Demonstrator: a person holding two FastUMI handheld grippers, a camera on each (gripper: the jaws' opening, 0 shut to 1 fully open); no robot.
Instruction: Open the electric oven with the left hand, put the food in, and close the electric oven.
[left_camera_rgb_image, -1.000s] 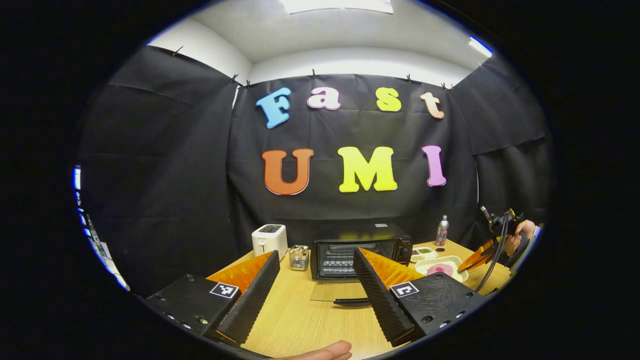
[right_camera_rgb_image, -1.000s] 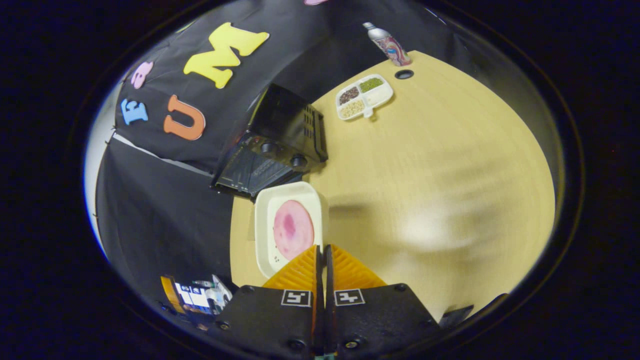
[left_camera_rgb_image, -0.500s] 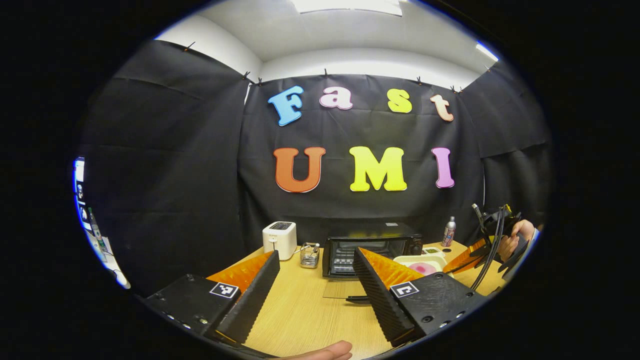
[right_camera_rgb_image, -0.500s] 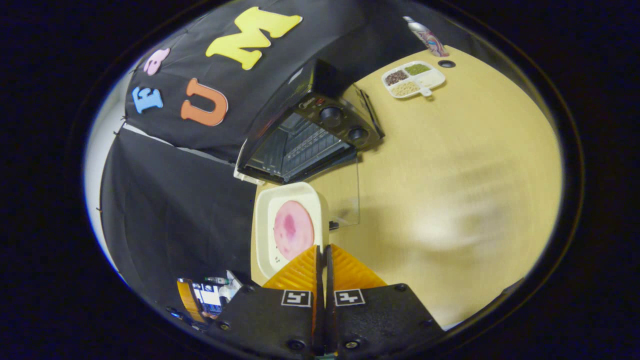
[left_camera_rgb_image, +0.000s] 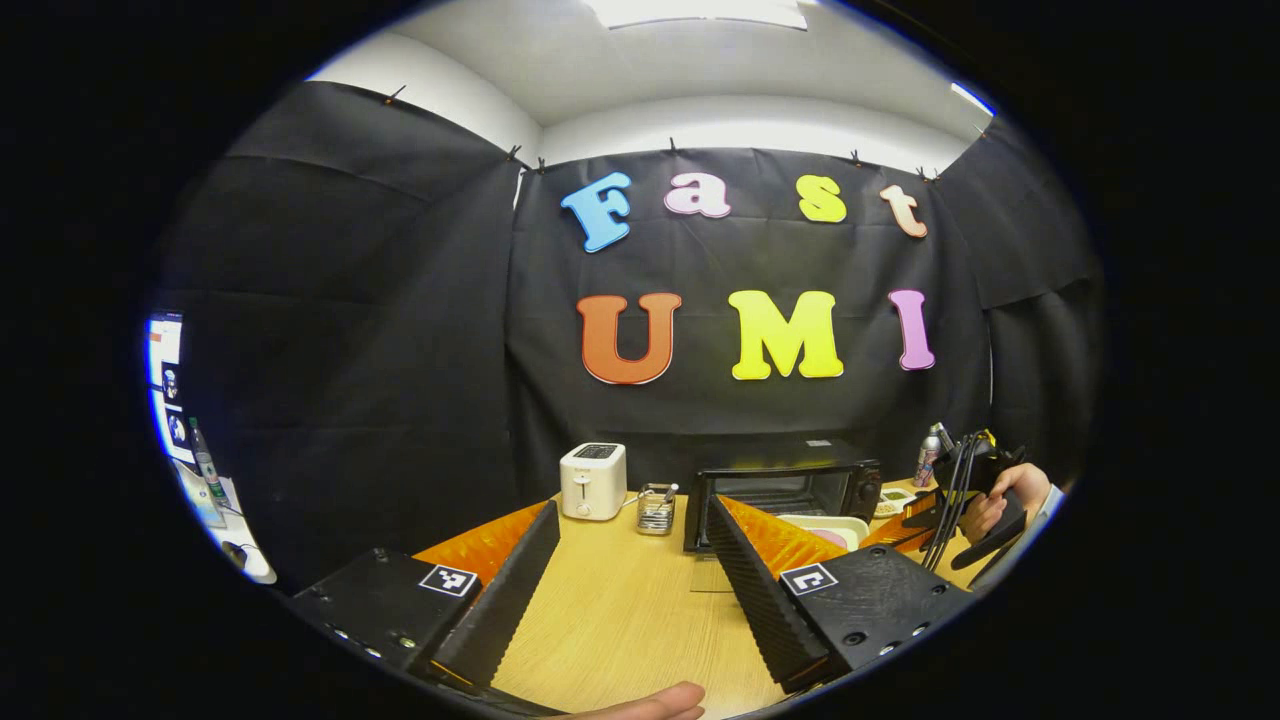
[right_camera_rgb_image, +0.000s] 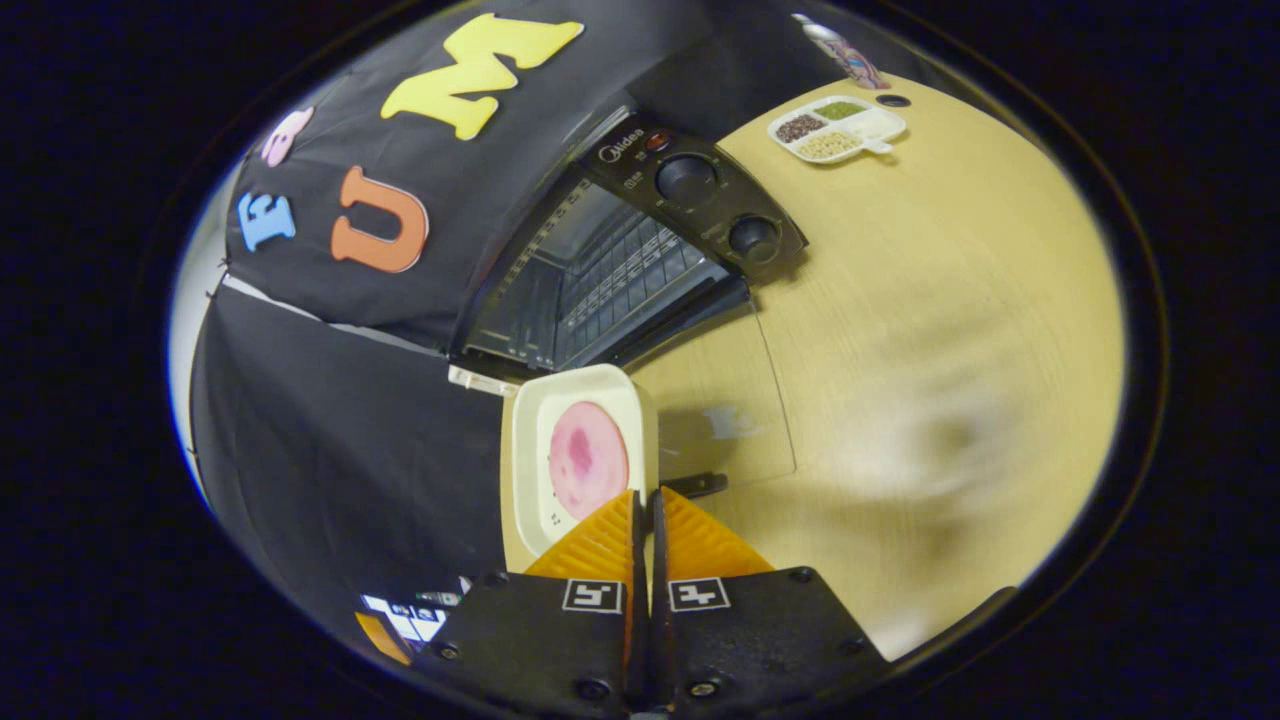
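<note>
The black electric oven (right_camera_rgb_image: 640, 250) stands open, its glass door (right_camera_rgb_image: 725, 405) lying flat on the wooden table. My right gripper (right_camera_rgb_image: 645, 495) is shut on the rim of a white tray (right_camera_rgb_image: 530, 465) that holds a round pink slice of food (right_camera_rgb_image: 587, 458). The tray hangs in the air just in front of the oven's mouth, left of the door. In the left gripper view my left gripper (left_camera_rgb_image: 632, 508) is open and holds nothing, well back from the oven (left_camera_rgb_image: 790, 485). There the tray (left_camera_rgb_image: 825, 528) shows beside the oven, with the hand-held right gripper (left_camera_rgb_image: 955, 500) behind it.
A white toaster (left_camera_rgb_image: 592, 480) and a small wire holder (left_camera_rgb_image: 656, 508) stand left of the oven. A sectioned dish of grains (right_camera_rgb_image: 838, 130) and a bottle (right_camera_rgb_image: 845, 55) sit to the oven's right. A fingertip (left_camera_rgb_image: 650, 703) shows at the bottom edge.
My right gripper has carried the tray closer to the open oven, which now looms larger. My left gripper has stayed open and swung left, so the oven sits further right in its view.
</note>
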